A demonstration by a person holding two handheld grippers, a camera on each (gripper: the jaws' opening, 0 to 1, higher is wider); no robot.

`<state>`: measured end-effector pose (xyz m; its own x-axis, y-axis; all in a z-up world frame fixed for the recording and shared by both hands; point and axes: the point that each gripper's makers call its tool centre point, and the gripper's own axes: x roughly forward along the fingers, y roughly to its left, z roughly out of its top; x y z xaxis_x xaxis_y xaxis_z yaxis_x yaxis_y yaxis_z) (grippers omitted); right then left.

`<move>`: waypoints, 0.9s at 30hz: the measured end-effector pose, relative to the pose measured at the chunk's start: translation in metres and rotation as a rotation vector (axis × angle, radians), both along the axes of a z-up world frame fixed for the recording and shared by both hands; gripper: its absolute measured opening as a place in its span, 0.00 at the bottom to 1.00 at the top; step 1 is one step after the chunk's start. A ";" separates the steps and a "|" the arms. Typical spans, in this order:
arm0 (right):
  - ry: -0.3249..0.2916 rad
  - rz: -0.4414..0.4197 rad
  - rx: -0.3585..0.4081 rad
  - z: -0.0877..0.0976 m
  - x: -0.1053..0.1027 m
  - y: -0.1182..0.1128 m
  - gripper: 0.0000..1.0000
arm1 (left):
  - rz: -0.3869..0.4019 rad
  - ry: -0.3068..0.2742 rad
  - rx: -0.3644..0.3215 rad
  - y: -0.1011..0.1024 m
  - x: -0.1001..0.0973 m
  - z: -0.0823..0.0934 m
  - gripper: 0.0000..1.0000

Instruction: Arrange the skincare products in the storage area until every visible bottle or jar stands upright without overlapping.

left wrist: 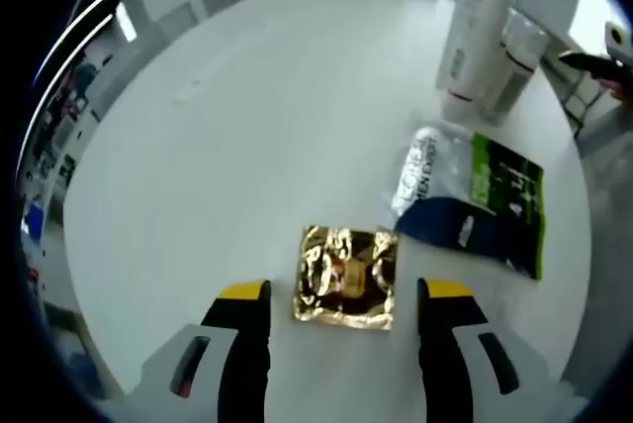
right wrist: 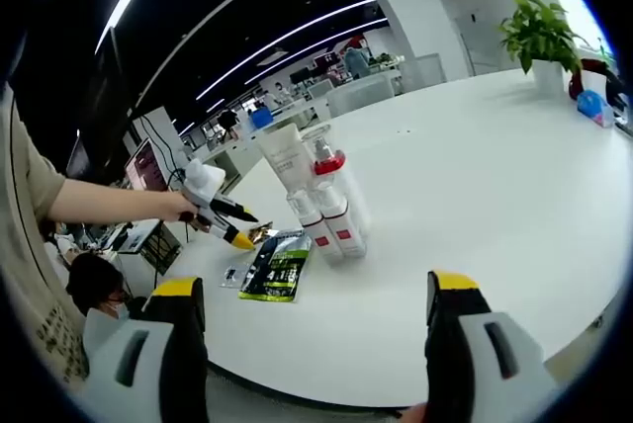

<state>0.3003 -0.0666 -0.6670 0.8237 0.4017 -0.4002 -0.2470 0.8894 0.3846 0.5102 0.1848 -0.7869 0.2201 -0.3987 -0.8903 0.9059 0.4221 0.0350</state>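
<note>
Left gripper (left wrist: 344,316) wide open, empty, jaws flanking the gold foil sachet (left wrist: 346,276) at lower centre. Close squarely on its edges. Right gripper (right wrist: 316,329) open, empty; bottle cluster (right wrist: 321,196) upright mid-frame, green-black pouch (right wrist: 277,265) flat beside.

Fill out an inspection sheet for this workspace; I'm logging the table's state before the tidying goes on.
Surface: round white table, mostly bare.
Job's things: white bottles and tubes grouped upright near the table edge, some with red bands; whether they touch, cannot tell.
Clutter: gold foil sachet lying flat ahead of the left gripper; green and black sachet lying flat beside the bottles.
Grippers: left gripper jaws open, apart from the gold sachet; right gripper jaws open, holding nothing.
Cables: some at a monitor behind the table.
Surroundings: open office, ceiling light strips, potted plant at the far edge, a seated person.
</note>
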 end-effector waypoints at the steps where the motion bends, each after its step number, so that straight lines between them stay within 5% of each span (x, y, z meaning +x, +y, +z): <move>1: 0.000 0.001 -0.001 0.000 0.000 0.000 0.93 | -0.007 0.009 0.001 -0.001 -0.002 0.000 0.56; 4: -0.001 0.001 -0.001 0.000 0.000 0.000 0.92 | -0.023 0.049 -0.008 -0.004 -0.007 -0.001 0.48; 10: -0.007 -0.006 -0.001 0.001 0.000 -0.002 0.92 | -0.022 0.040 0.004 -0.002 -0.003 0.001 0.37; 18: -0.019 -0.016 0.003 0.003 0.001 -0.004 0.92 | -0.042 0.041 0.023 0.000 -0.005 0.003 0.36; 22: -0.022 -0.014 0.004 0.003 0.001 -0.004 0.92 | -0.075 0.012 0.035 0.005 0.001 0.014 0.00; 27: -0.026 -0.011 0.004 0.004 0.001 -0.003 0.92 | -0.054 0.034 0.030 0.011 0.002 0.019 0.13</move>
